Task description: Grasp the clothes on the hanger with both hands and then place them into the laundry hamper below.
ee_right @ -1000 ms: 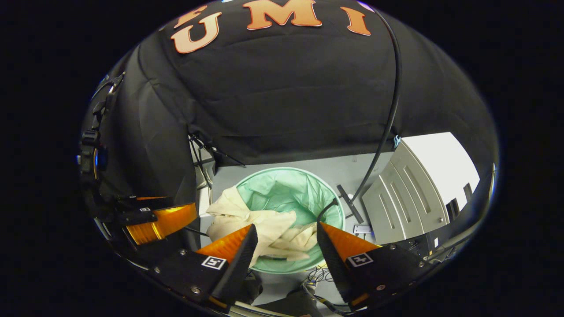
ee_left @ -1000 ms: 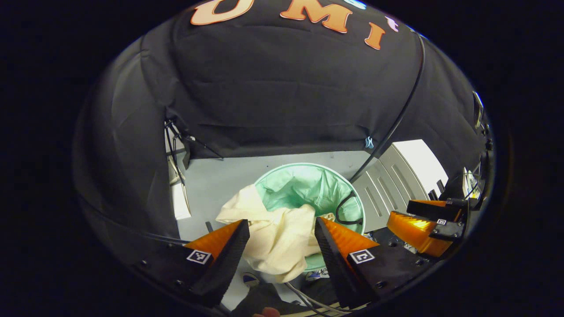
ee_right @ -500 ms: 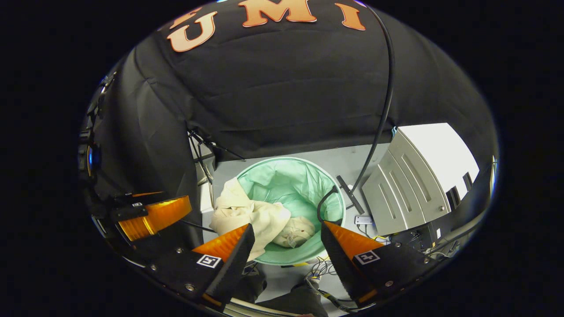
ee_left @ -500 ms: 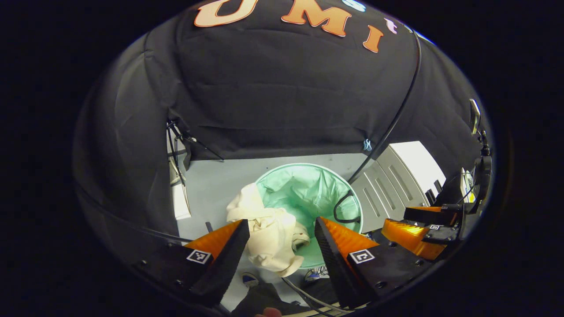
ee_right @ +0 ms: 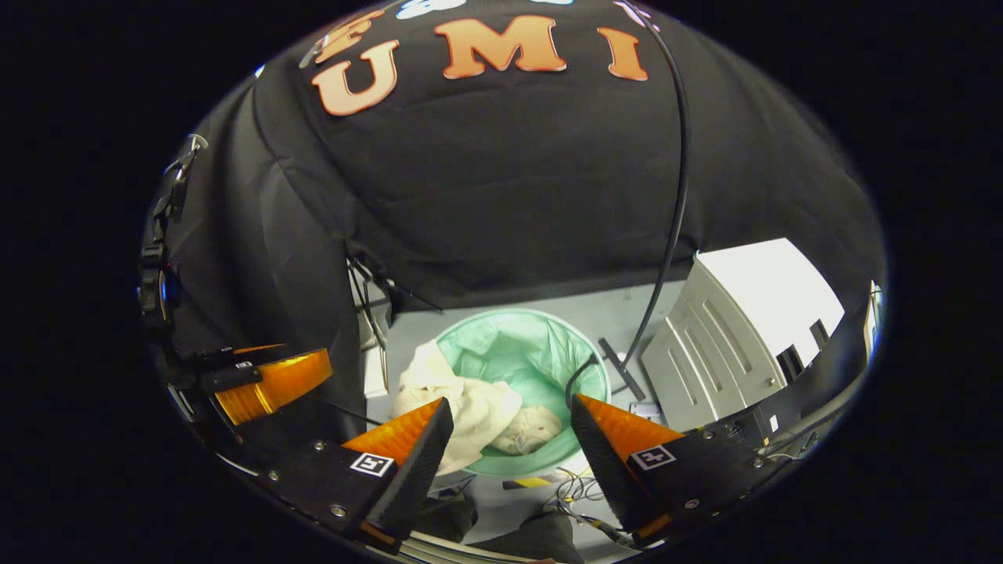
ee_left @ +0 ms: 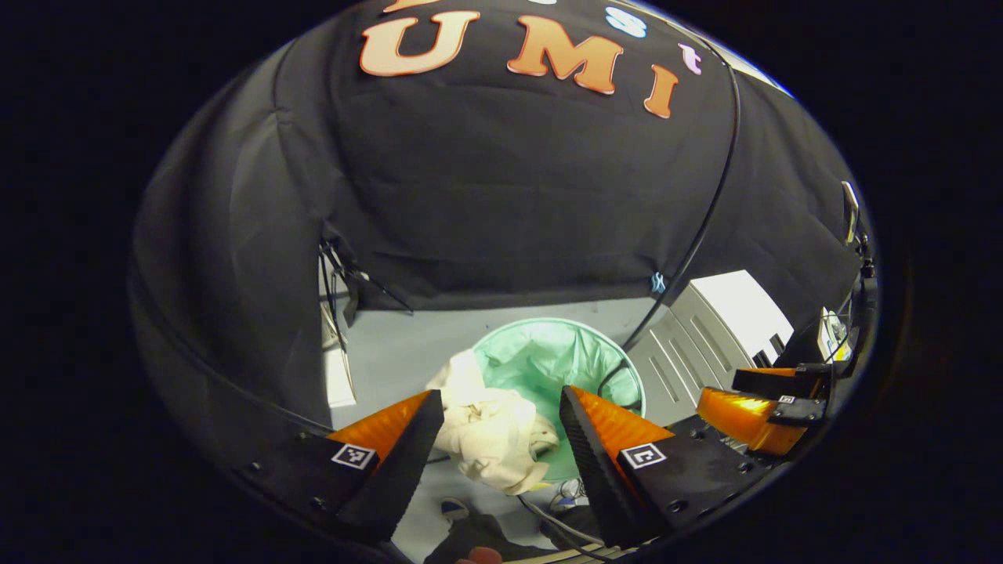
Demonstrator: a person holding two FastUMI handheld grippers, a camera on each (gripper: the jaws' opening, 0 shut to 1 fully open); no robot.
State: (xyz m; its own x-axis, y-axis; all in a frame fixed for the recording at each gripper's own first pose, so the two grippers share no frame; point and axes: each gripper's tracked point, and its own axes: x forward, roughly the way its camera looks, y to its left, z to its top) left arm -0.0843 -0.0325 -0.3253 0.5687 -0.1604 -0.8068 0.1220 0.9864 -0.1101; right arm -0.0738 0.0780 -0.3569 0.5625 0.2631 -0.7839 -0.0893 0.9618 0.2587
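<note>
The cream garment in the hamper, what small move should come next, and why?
Probably bring the left claw back down to nudge in the overhanging part. The cream garment lies partly inside the green hamper, but a fold drapes over its rim toward the left side. Both claws hang open above it, holding nothing.

Left gripper [ee_left: 501, 427] fingers apart; clothes [ee_left: 492, 429] draped over hamper [ee_left: 564, 356] rim.

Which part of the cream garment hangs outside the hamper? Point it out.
The larger bundle of the cream garment, draped over the rim of the green hamper on the side near the left gripper. The smaller bunch lies inside, on the liner.
</note>
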